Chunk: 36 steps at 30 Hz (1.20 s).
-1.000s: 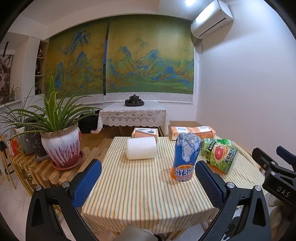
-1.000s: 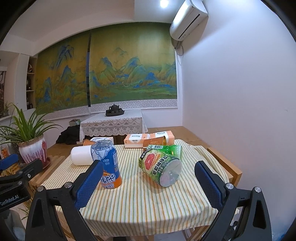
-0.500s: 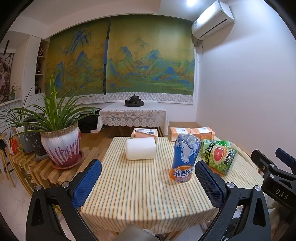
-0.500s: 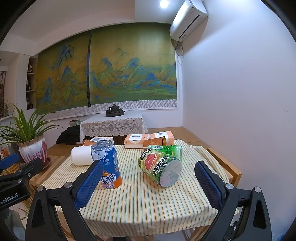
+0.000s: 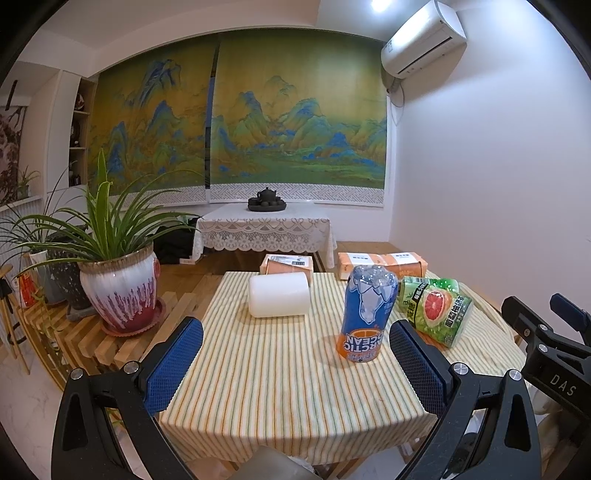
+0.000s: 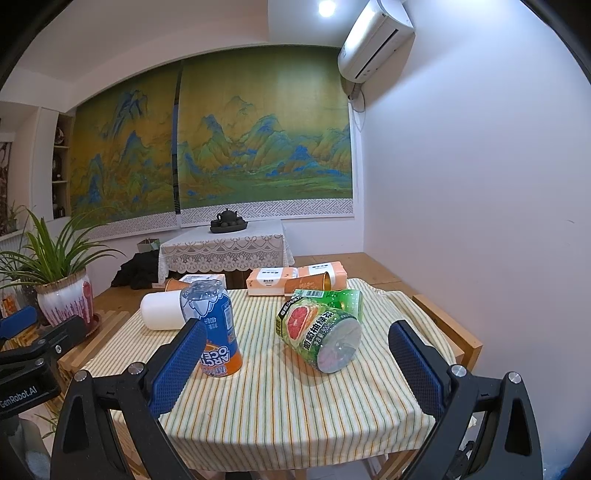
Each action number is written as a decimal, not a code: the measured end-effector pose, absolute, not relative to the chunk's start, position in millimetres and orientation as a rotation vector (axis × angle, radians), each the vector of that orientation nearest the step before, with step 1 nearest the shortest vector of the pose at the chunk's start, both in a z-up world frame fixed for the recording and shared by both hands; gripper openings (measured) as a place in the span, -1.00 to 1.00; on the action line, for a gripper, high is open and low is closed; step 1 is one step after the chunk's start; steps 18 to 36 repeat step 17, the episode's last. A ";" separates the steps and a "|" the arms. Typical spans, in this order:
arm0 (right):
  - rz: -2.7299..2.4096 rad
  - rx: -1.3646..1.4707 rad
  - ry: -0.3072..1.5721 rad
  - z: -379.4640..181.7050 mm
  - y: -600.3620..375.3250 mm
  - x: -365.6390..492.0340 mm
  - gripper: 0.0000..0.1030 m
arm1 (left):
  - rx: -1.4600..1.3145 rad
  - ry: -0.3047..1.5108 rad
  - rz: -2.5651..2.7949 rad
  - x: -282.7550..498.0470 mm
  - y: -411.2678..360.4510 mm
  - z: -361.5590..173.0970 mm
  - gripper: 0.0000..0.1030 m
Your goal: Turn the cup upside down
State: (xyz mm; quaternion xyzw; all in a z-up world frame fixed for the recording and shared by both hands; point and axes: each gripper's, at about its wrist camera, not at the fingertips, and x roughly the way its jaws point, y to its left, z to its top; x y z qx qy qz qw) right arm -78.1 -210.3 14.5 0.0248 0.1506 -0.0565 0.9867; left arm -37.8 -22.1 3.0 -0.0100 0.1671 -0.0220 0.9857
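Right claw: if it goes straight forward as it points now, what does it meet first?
Probably the green grapefruit bottle lying on the striped tablecloth, near the open right claw line; depth is unclear.

Bright ceiling light (image 6: pixel 326 8) with glare, sharp focus, strong fisheye bending, black vignetted corners

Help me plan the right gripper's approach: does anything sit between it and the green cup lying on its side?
Nothing visible does. Only bare striped cloth lies between the open right gripper and the green cup; the blue-orange cup stands off to the left.
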 end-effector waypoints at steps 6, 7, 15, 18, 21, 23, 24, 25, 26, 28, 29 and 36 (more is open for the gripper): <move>-0.112 0.046 0.308 14.4 -213.0 -76.7 0.89 | -0.023 0.338 -0.047 -37.0 -22.7 2.5 0.99; -0.111 0.046 0.308 14.3 -213.2 -76.4 0.89 | -0.024 0.339 -0.049 -36.7 -22.6 2.5 0.99; -0.111 0.047 0.308 14.1 -213.1 -76.7 0.89 | -0.030 0.336 -0.050 -35.9 -21.6 1.7 0.99; -0.108 0.044 0.313 12.6 -213.0 -75.5 0.89 | -0.034 0.328 -0.040 -35.8 -19.9 1.0 0.99; -0.108 0.044 0.313 12.6 -213.0 -75.5 0.89 | -0.034 0.328 -0.040 -35.8 -19.9 1.0 0.99; -0.108 0.044 0.313 12.6 -213.0 -75.5 0.89 | -0.034 0.328 -0.040 -35.8 -19.9 1.0 0.99; -0.108 0.044 0.313 12.6 -213.0 -75.5 0.89 | -0.034 0.328 -0.040 -35.8 -19.9 1.0 0.99; -0.108 0.044 0.313 12.6 -213.0 -75.5 0.89 | -0.034 0.328 -0.040 -35.8 -19.9 1.0 0.99; -0.108 0.044 0.313 12.6 -213.0 -75.5 0.89 | -0.034 0.328 -0.040 -35.8 -19.9 1.0 0.99; -0.108 0.044 0.313 12.6 -213.0 -75.5 0.89 | -0.034 0.328 -0.040 -35.8 -19.9 1.0 0.99; -0.108 0.044 0.313 12.6 -213.0 -75.5 0.89 | -0.034 0.328 -0.040 -35.8 -19.9 1.0 0.99; -0.108 0.044 0.313 12.6 -213.0 -75.5 0.89 | -0.034 0.328 -0.040 -35.8 -19.9 1.0 0.99</move>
